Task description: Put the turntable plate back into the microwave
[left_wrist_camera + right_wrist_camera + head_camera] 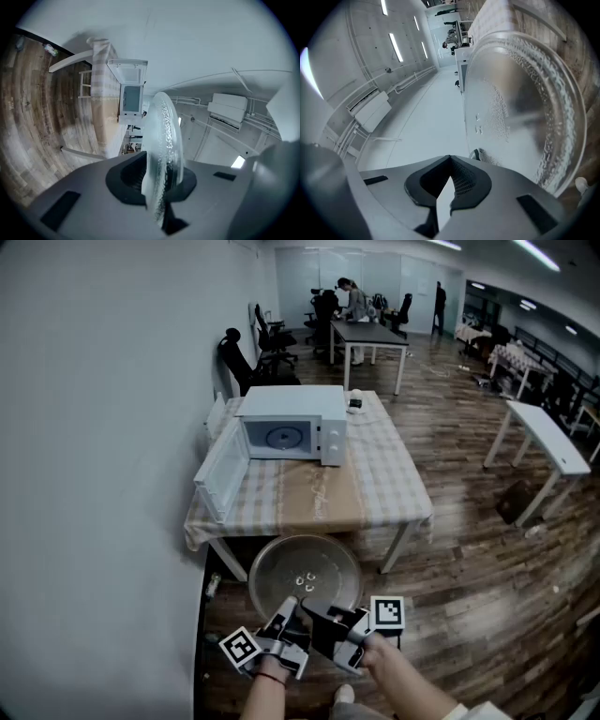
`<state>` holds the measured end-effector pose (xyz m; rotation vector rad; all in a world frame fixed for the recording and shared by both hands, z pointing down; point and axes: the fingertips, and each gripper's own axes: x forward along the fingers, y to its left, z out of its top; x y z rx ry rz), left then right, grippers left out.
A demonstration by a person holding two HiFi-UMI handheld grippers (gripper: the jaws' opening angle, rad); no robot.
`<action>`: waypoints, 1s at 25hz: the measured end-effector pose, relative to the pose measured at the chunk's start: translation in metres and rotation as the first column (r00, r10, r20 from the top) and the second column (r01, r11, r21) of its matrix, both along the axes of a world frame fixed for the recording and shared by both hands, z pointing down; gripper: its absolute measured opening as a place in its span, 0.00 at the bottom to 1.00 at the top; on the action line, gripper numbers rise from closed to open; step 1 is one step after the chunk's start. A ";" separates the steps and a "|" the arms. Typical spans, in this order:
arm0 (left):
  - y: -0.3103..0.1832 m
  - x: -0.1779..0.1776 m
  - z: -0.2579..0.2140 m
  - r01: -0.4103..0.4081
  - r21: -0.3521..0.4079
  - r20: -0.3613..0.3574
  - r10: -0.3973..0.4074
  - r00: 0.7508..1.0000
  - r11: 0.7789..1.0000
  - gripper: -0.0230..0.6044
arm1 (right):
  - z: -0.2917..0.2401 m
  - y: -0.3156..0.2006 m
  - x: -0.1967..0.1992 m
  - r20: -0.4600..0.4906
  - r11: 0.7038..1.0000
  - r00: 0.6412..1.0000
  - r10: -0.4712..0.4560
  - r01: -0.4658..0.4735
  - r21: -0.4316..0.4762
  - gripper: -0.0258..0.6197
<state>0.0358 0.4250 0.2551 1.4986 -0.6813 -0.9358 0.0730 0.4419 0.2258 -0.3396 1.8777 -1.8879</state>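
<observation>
Down low, left tool (287,611) is pinched on the rim of the round clear glass turntable plate (305,568), well short of the open white microwave (286,425); right tool (317,613) is closed, empty. I'd support it underneath and keep it level walking over.

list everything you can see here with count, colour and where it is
microwave: one, white, door open, on the table
table: one, checked cloth, against the wall
turntable plate: one, clear glass, held short of the table
office chairs: several, black, behind the table
side table: one, white, right of the room
left gripper: one, grey, shut on the plate's rim
right gripper: one, grey, jaws together, beside the plate
</observation>
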 end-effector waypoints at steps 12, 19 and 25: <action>0.000 0.002 -0.002 0.005 0.000 -0.006 -0.005 1.000 1.000 0.07 | -0.002 -0.001 0.001 0.000 1.000 1.000 -0.004 0.004 -0.003 0.09; -0.001 0.001 -0.002 0.008 0.004 -0.002 -0.008 1.000 1.000 0.07 | -0.003 -0.003 0.003 0.028 1.000 1.000 0.009 -0.009 0.002 0.09; 0.001 0.006 -0.002 0.012 0.001 0.005 -0.012 1.000 1.000 0.07 | -0.007 -0.005 0.012 0.044 1.000 0.999 0.016 -0.016 0.000 0.09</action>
